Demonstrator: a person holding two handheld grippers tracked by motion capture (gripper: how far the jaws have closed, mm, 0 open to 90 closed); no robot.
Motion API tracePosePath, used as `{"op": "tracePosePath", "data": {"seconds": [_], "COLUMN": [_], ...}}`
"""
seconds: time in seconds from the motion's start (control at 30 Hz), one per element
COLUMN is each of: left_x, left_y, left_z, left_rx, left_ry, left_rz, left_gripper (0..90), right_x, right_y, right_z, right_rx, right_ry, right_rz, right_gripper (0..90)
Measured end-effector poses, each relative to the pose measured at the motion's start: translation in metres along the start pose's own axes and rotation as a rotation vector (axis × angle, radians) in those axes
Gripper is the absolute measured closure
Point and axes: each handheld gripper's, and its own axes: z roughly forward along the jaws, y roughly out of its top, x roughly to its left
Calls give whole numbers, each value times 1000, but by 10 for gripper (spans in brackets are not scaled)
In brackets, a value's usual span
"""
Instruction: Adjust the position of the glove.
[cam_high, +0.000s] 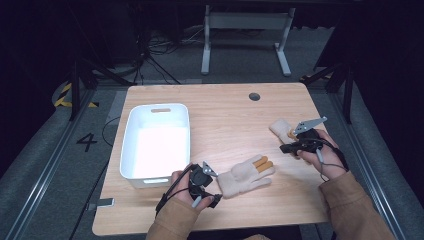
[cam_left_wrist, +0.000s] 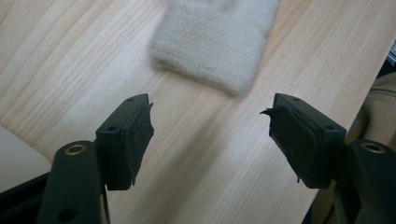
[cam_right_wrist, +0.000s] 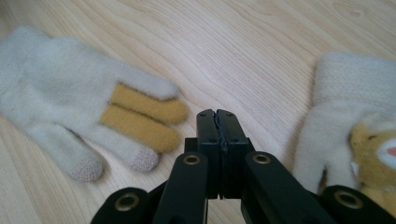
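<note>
A cream knitted glove (cam_high: 246, 176) with two yellow fingers lies flat near the table's front middle; it appears as glove (cam_right_wrist: 84, 112) in the right gripper view, and its cuff (cam_left_wrist: 215, 44) shows ahead of the left jaws. My left gripper (cam_high: 210, 187) sits just left of the cuff, open, nothing between its pads (cam_left_wrist: 135, 135). A second cream glove (cam_high: 283, 129) with a yellow animal patch (cam_right_wrist: 373, 154) lies at the right. My right gripper (cam_high: 290, 147) rests beside it, shut on nothing, and its tip (cam_right_wrist: 218, 123) lies between the two gloves.
A white plastic bin (cam_high: 156, 142) with a handle slot stands on the left half of the wooden table (cam_high: 225, 110). A dark round grommet (cam_high: 254, 96) sits near the far edge. Beyond the table is a white desk frame (cam_high: 245, 30) on grey floor.
</note>
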Motion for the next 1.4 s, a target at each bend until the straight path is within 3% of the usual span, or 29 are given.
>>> {"op": "tracePosePath", "data": {"seconds": [0.13, 0.23, 0.4, 0.77, 0.87, 1.2, 1.4], "left_x": [-1, -2, -1, 0, 0, 1, 1], "left_y": [-3, -6, -11, -17, -18, -20, -20], "left_z": [-5, -9, -13, -20, -22, -22, -22], "left_rx": [46, 70, 88, 74, 68, 67, 65], "left_ry": [15, 18, 34, 50, 53, 59, 58], "left_rz": [1, -23, -40, -60, -53, -62, -62], "left_gripper": [298, 295, 292, 287, 287, 283, 280], "right_x": [3, 6, 12, 23, 24, 31, 34], "right_y": [6, 12, 20, 31, 33, 37, 35], "right_z": [5, 10, 21, 41, 46, 65, 80], "right_rx": [15, 26, 48, 58, 45, 4, 66], "right_ry": [18, 31, 36, 90, 106, 126, 98], "right_rz": [-15, -37, -73, -96, -79, -86, -113], "right_gripper": [900, 900, 900, 900, 900, 900, 900]}}
